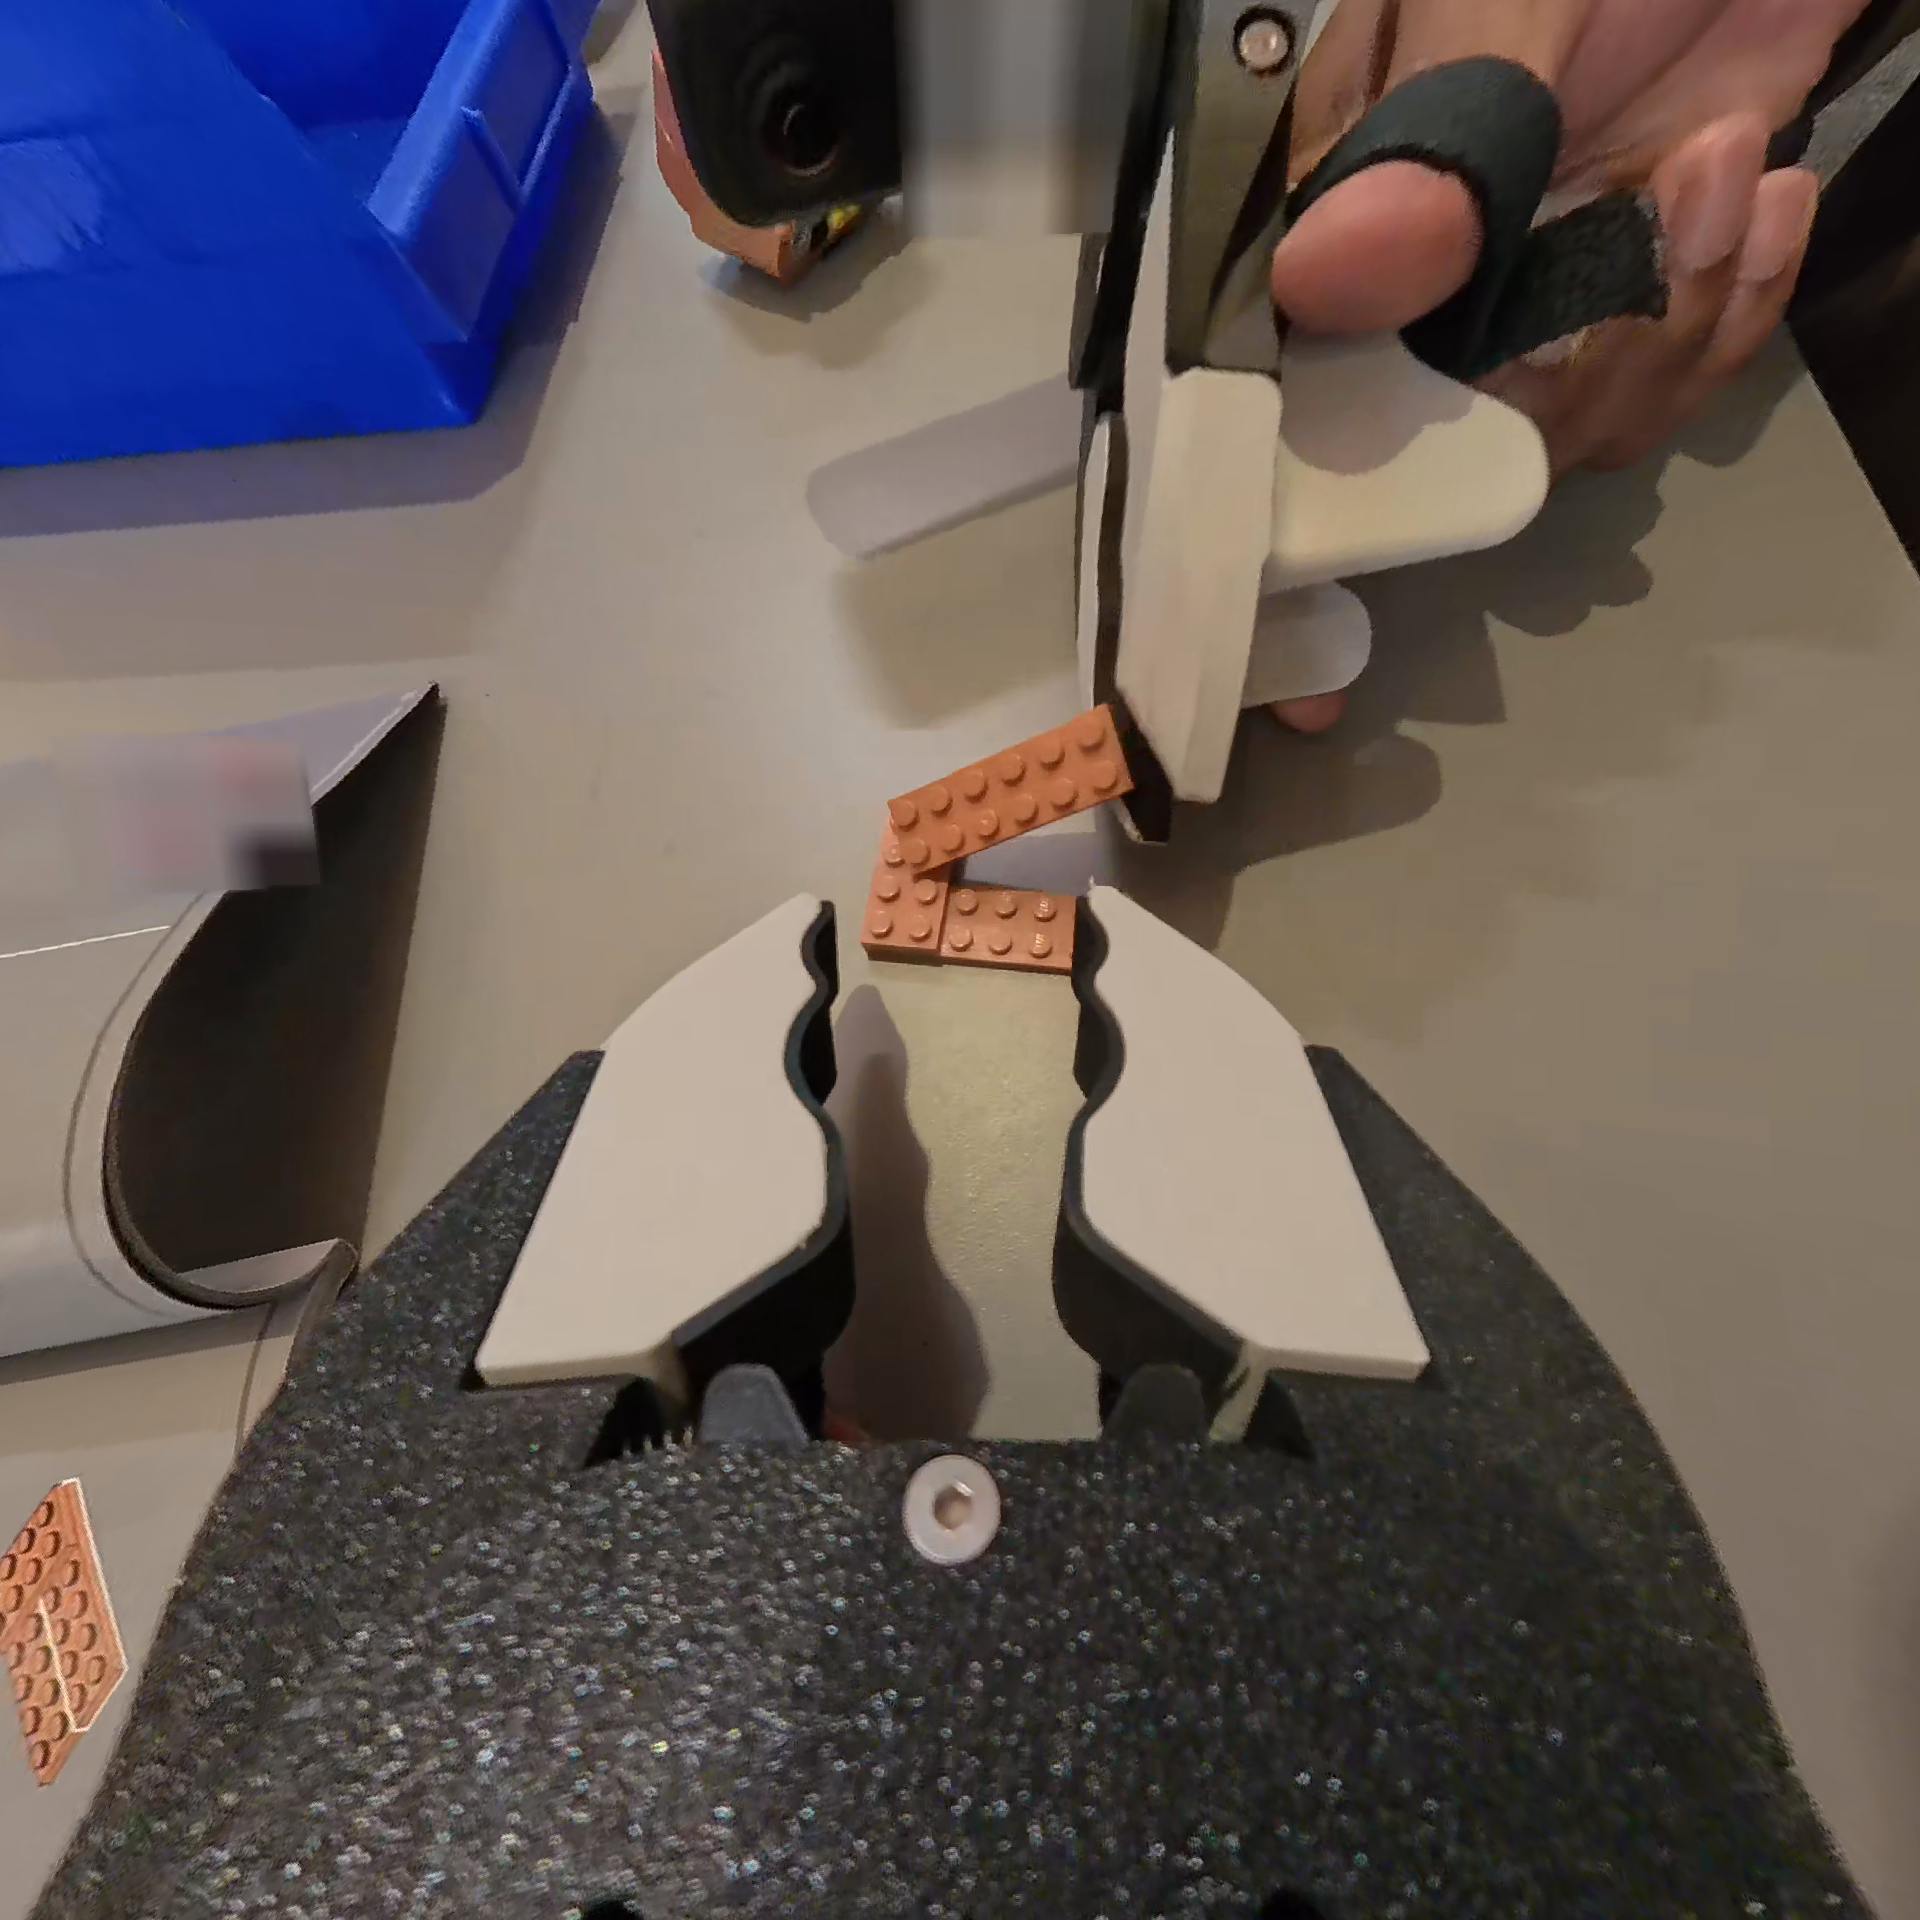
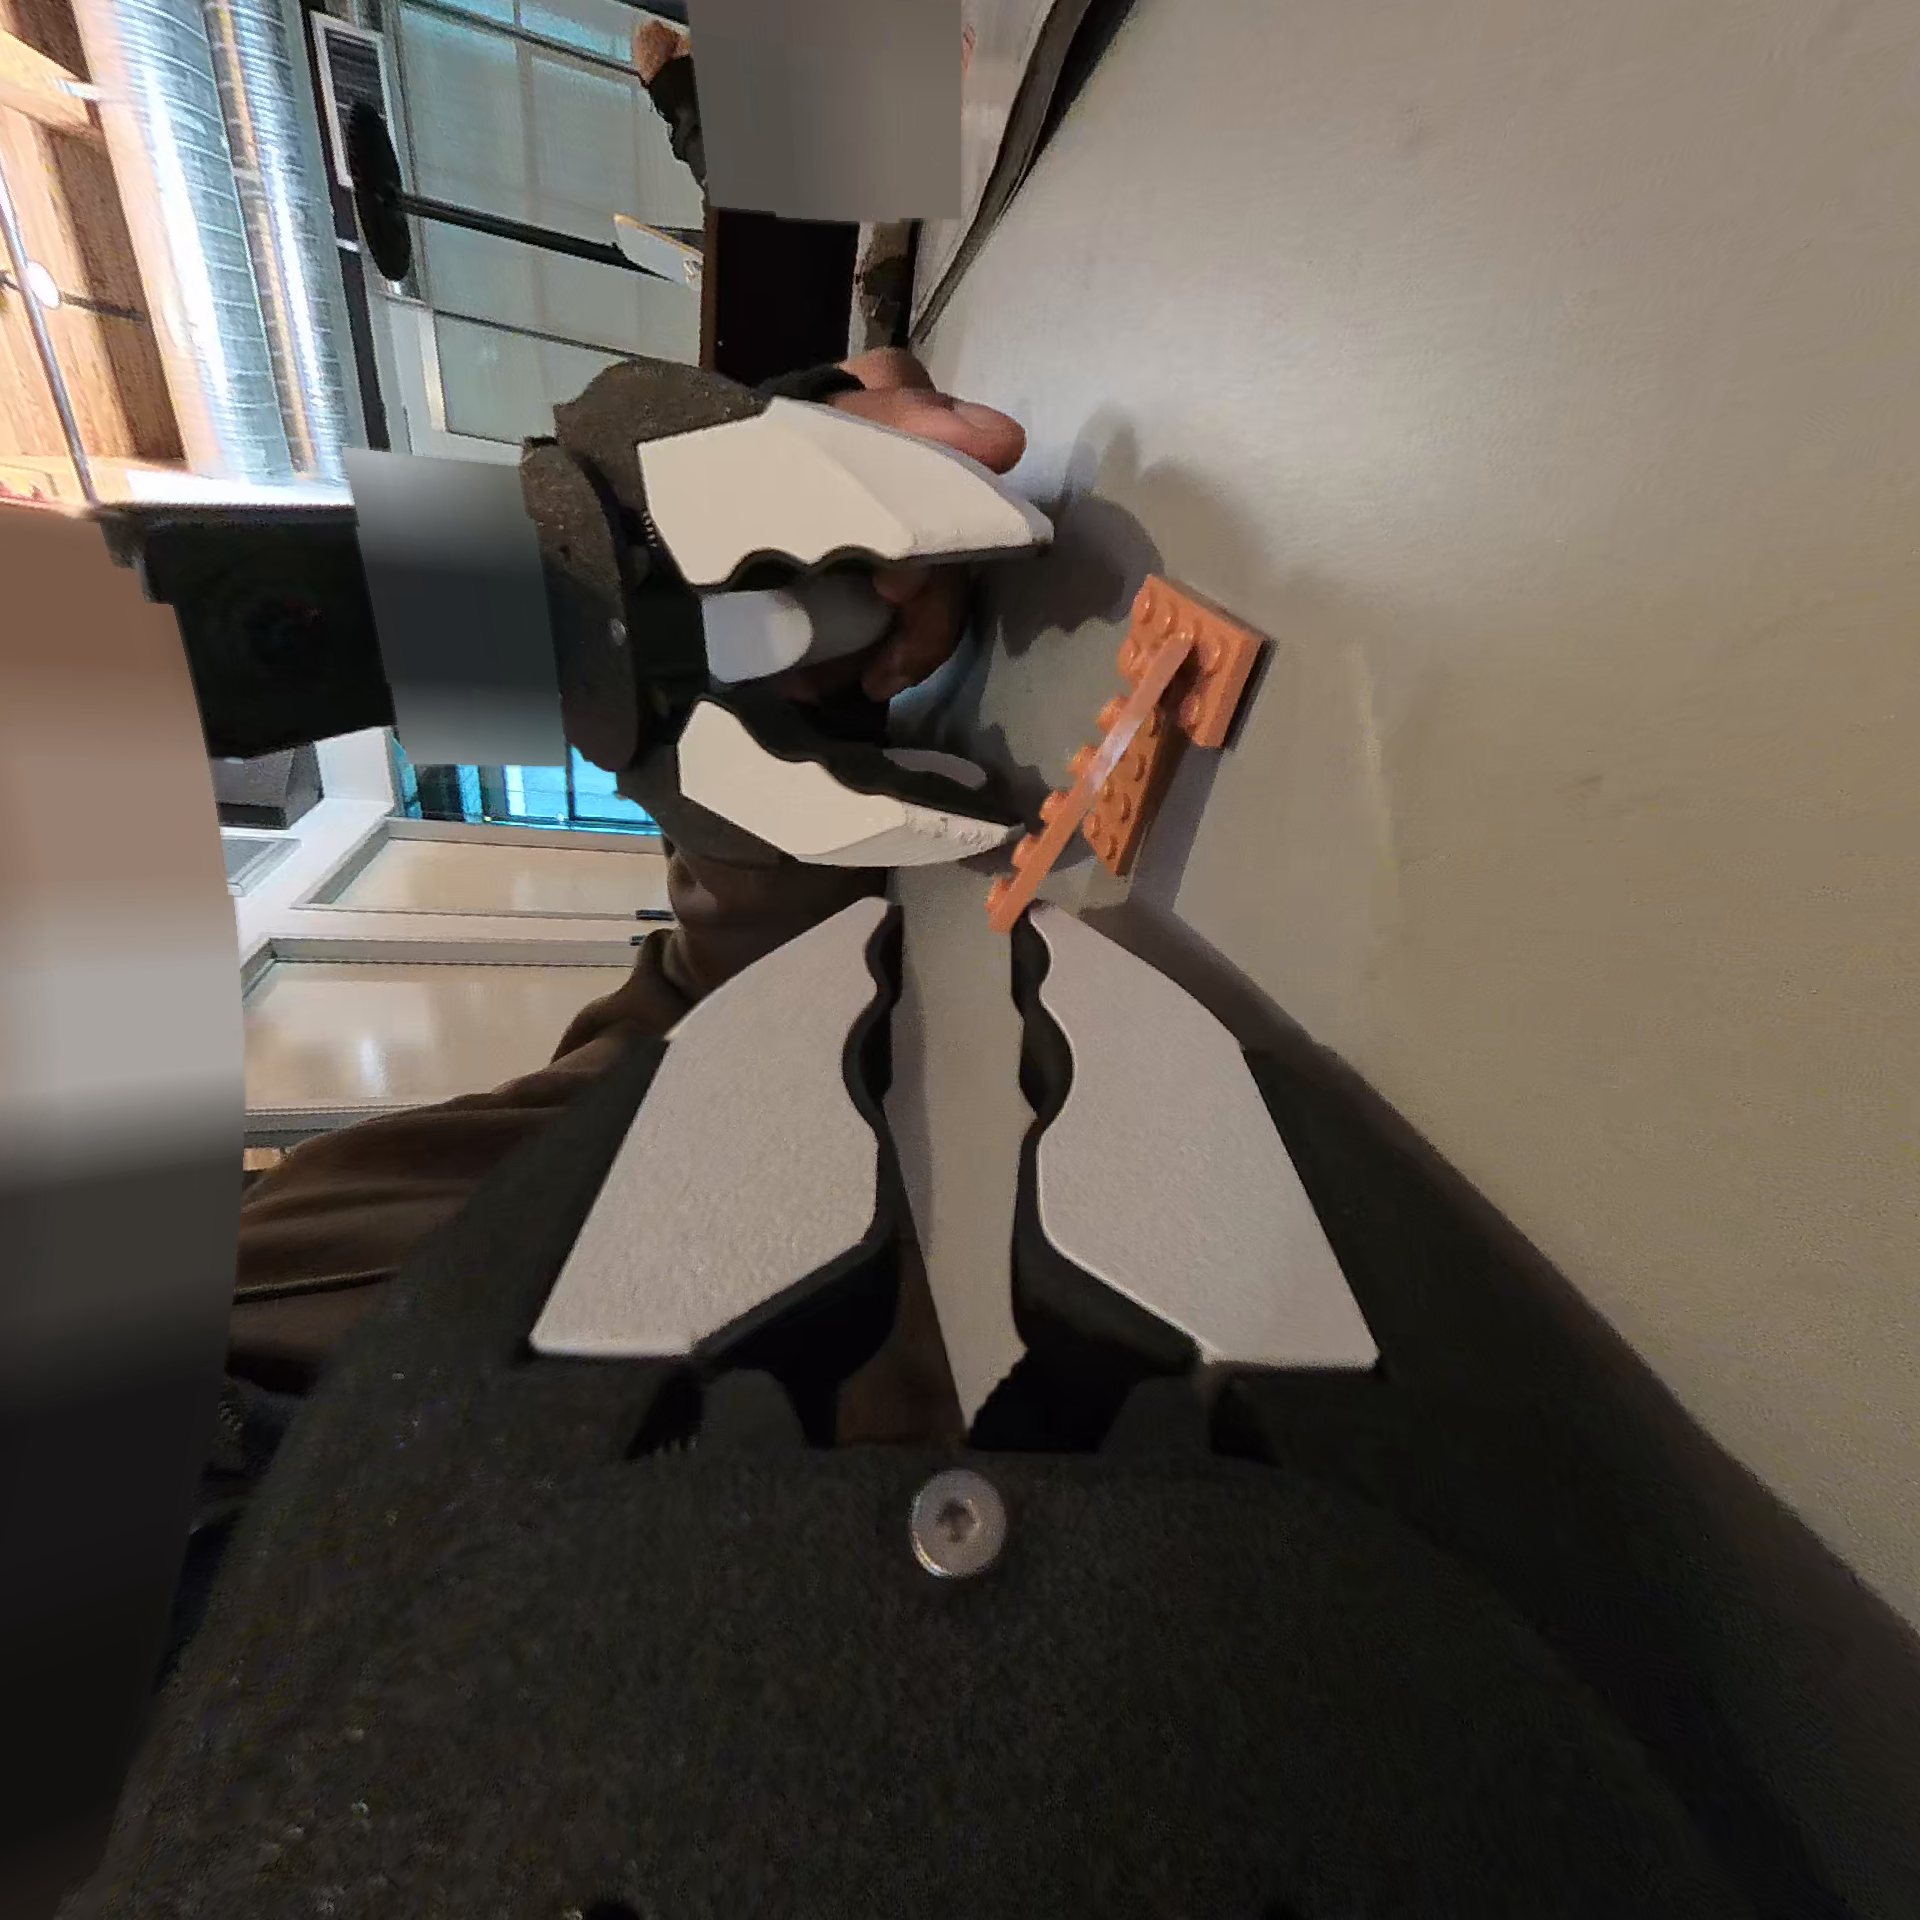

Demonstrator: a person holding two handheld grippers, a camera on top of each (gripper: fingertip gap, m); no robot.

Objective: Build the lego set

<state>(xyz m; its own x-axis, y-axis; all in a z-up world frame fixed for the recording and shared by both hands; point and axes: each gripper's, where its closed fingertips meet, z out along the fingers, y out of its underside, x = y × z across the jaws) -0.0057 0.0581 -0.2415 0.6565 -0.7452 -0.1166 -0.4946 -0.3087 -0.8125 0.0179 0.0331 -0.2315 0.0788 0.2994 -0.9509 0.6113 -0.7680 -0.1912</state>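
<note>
Closest to my lens is the left gripper [image 1: 956, 935], its 2 fingers spread apart around nothing, tips just short of the brown plates on the grey table [image 1: 1558, 1039]. The blue bin [image 1: 260, 229] sits well off at far left. My right gripper [image 1: 1148, 800] comes in from above and pinches the far end of the long plate [image 1: 1013, 795], which tilts up, its low end resting on the flat base plates [image 1: 966, 923]. I judge the build barely begun: 2 base plates lie joined, the long one is not yet pressed flat, and another studded plate [image 1: 52, 1631] waits at the near-left edge.
</note>
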